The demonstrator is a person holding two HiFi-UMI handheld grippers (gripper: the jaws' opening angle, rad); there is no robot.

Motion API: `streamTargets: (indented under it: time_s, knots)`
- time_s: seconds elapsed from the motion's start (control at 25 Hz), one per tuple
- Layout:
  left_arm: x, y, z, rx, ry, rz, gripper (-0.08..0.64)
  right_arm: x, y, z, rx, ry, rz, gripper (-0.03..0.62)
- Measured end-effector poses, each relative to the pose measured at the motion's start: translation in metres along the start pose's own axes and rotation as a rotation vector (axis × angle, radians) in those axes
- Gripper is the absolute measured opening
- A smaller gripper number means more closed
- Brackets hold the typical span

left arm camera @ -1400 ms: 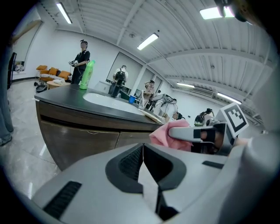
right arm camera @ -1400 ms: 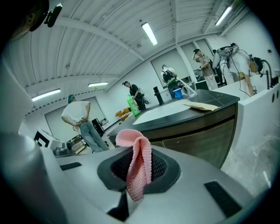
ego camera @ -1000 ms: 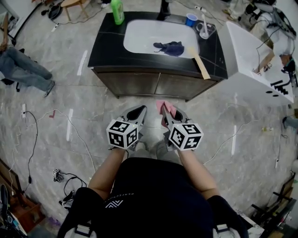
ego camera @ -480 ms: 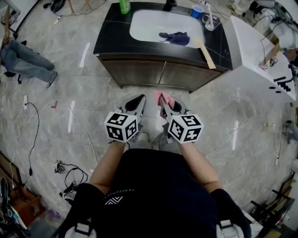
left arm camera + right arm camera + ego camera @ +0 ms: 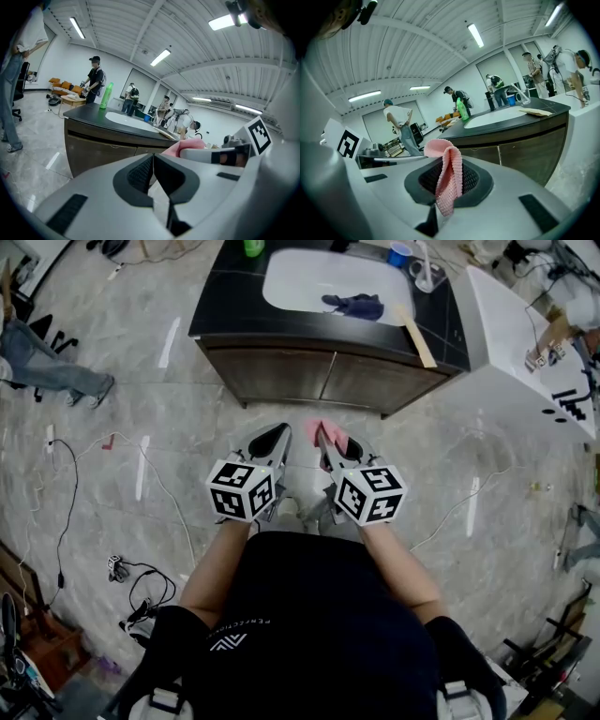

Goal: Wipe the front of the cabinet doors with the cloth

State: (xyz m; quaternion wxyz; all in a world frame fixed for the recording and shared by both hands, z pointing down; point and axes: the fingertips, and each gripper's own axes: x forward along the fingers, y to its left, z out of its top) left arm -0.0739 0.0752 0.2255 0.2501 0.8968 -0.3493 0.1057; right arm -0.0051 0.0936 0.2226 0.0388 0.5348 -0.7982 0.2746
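Note:
A dark vanity cabinet with two brown doors (image 5: 323, 379) stands ahead of me, its white sink (image 5: 323, 287) on top. My right gripper (image 5: 328, 439) is shut on a pink cloth (image 5: 447, 176), which sticks up between its jaws and shows as the pink cloth (image 5: 333, 437) from above. My left gripper (image 5: 269, 442) is shut with nothing in it. Both grippers hang side by side over the floor, a short way in front of the doors (image 5: 520, 150), not touching them. In the left gripper view the cabinet front (image 5: 101, 152) lies straight ahead.
A dark blue rag (image 5: 354, 306) lies in the sink, with a green bottle (image 5: 251, 247), a blue cup (image 5: 399, 254) and a wooden strip (image 5: 416, 337) on the counter. A white unit (image 5: 525, 371) stands right of the cabinet. Cables (image 5: 66, 512) run over the floor at left. People stand beyond.
The view has shifted so the cabinet sits higher in the picture. Both grippers have edged slightly closer together and stay shut; the pink cloth stays in the right one.

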Motion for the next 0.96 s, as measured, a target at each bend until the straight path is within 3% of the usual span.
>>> streamTargets:
  time_s: [0.96]
  knots:
    - [-0.0007,-0.0038,-0.0032,0.005,0.017,-0.016,0.012,-0.0031,0.0031,-0.0019,0.000,0.000,0.005,0.043]
